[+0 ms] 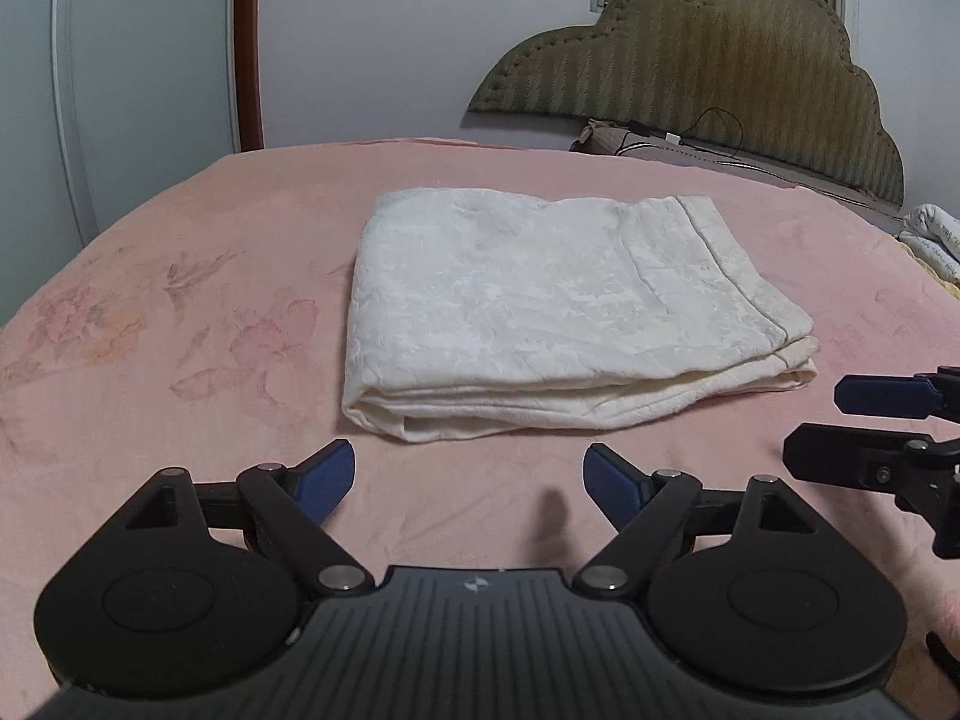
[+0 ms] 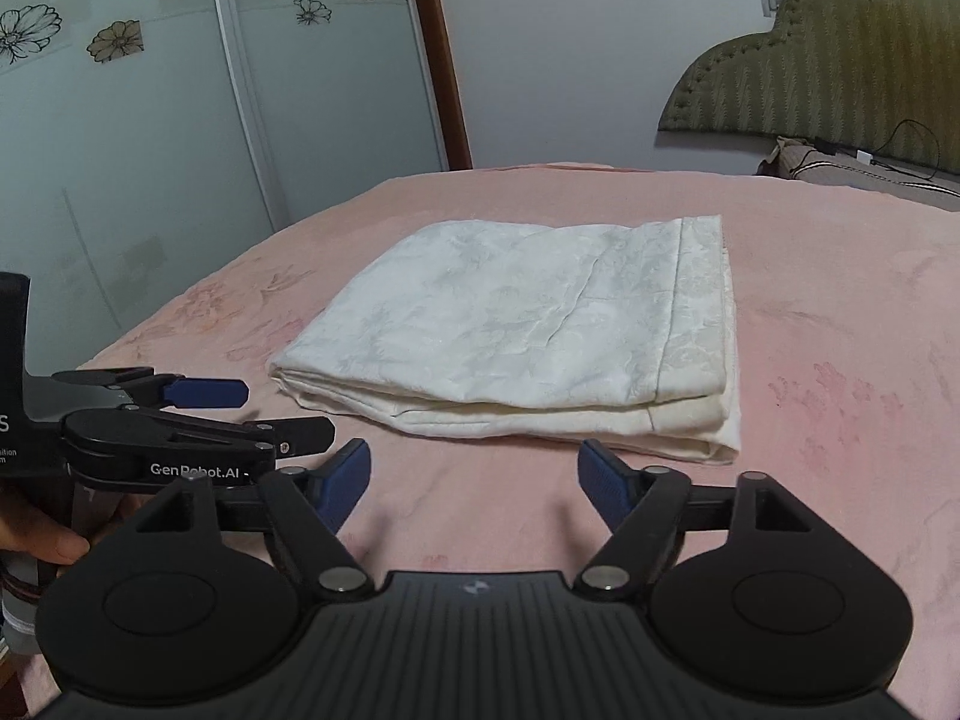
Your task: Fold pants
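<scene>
Only right wrist view shows a hand [image 2: 42,534] gripping left claw [image 2: 264,414].

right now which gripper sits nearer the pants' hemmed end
The right gripper: the hemmed end of the pants lies on its side; the left gripper faces the rounded fold.

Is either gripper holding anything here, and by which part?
Nothing is held. The left gripper and right gripper are both open and empty, short of the folded pants.
</scene>
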`<state>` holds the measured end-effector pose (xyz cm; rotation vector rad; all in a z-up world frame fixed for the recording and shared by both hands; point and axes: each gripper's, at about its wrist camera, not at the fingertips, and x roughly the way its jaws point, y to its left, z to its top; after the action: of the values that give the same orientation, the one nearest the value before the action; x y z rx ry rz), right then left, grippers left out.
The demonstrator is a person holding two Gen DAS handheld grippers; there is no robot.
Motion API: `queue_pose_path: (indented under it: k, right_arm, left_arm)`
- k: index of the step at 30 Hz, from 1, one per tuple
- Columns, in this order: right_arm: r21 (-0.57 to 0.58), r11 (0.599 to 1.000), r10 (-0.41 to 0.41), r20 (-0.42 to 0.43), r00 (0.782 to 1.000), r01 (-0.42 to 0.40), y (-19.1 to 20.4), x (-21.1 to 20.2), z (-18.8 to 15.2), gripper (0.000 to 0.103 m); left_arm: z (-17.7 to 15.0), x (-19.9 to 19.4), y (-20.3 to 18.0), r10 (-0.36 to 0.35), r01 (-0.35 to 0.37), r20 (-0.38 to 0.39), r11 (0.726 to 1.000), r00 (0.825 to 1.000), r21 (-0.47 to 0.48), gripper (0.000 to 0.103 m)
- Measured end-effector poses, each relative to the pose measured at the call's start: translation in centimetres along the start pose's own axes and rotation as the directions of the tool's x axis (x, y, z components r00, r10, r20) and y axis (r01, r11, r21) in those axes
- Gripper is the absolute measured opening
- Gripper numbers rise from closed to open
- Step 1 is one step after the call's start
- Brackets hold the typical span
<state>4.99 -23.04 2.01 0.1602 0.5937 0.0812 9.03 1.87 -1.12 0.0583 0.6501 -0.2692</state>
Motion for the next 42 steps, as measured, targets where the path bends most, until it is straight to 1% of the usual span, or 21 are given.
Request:
queue_pose_path:
  k: [4,7,12,14,19,27,29,31,32,33,34,36,39,42]
  right_arm:
    - [0.012,1.0,0.0,-0.003,1.0,0.0,0.0,-1.0,-0.5,0.082]
    - [0.02,1.0,-0.008,-0.009,1.0,0.008,0.3,-1.4,-0.8,0.09]
    - [0.016,1.0,0.0,-0.01,1.0,0.0,1.0,-2.0,-1.0,0.091]
    - [0.011,1.0,0.001,-0.01,1.0,-0.001,1.2,-2.1,-1.0,0.093]
    - [0.016,1.0,-0.012,-0.023,1.0,0.012,1.3,-1.8,-1.1,0.095]
    - [0.078,0.993,-0.086,-0.087,0.992,0.093,0.7,-0.1,-1.8,0.098]
    - [0.093,0.989,-0.109,-0.1,0.989,0.118,0.3,0.5,-2.1,0.099]
    - [0.101,0.981,-0.153,-0.127,0.98,0.166,-0.1,1.3,-2.5,0.099]
    - [0.107,0.976,-0.173,-0.149,0.973,0.19,-0.2,1.7,-2.6,0.099]
    - [0.118,0.971,-0.187,-0.183,0.965,0.21,-0.5,2.2,-2.7,0.099]
    - [0.12,0.968,-0.192,-0.204,0.96,0.219,-0.5,2.5,-2.6,0.099]
    - [0.106,0.97,-0.196,-0.206,0.959,0.221,-0.3,2.3,-2.4,0.099]
    - [0.134,0.972,-0.162,-0.201,0.966,0.191,-0.3,1.9,-2.4,0.099]
    - [0.13,0.97,-0.177,-0.207,0.962,0.206,-0.1,2.1,-2.7,0.099]
  left_arm:
    - [-0.2,-0.4,-0.2,0.005,-0.005,-0.002,1.0,1.0,-0.001,0.086]
    - [-0.4,-0.6,-0.4,0.005,-0.005,-0.002,1.0,1.0,0.004,0.087]
    - [-0.8,-0.7,-0.6,0.007,-0.007,-0.006,1.0,1.0,0.004,0.087]
    - [-0.9,-0.8,-0.7,0.011,-0.011,-0.007,1.0,1.0,0.002,0.088]
    - [-1.0,-0.7,-0.5,0.018,-0.018,-0.011,1.0,1.0,-0.002,0.088]
    - [-1.8,-0.3,-0.3,0.05,-0.05,-0.011,0.998,0.999,-0.022,0.093]
    - [-2.2,0.0,-0.2,0.06,-0.061,-0.023,0.998,0.998,-0.021,0.094]
    - [-2.7,0.2,-0.2,0.062,-0.063,-0.027,0.998,0.998,-0.017,0.096]
    - [-2.9,0.2,-0.2,0.067,-0.067,-0.018,0.998,0.998,-0.011,0.1]
    - [-3.0,0.2,-0.3,0.075,-0.076,-0.015,0.997,0.997,-0.007,0.103]
    - [-3.0,0.3,-0.4,0.082,-0.082,-0.02,0.997,0.996,-0.001,0.103]
    - [-3.0,0.6,-0.6,0.091,-0.09,-0.032,0.996,0.995,0.014,0.103]
    - [-3.1,0.6,-0.5,0.088,-0.088,-0.034,0.996,0.996,0.011,0.103]
    - [-3.2,0.5,-0.4,0.077,-0.078,-0.038,0.997,0.996,-0.004,0.103]
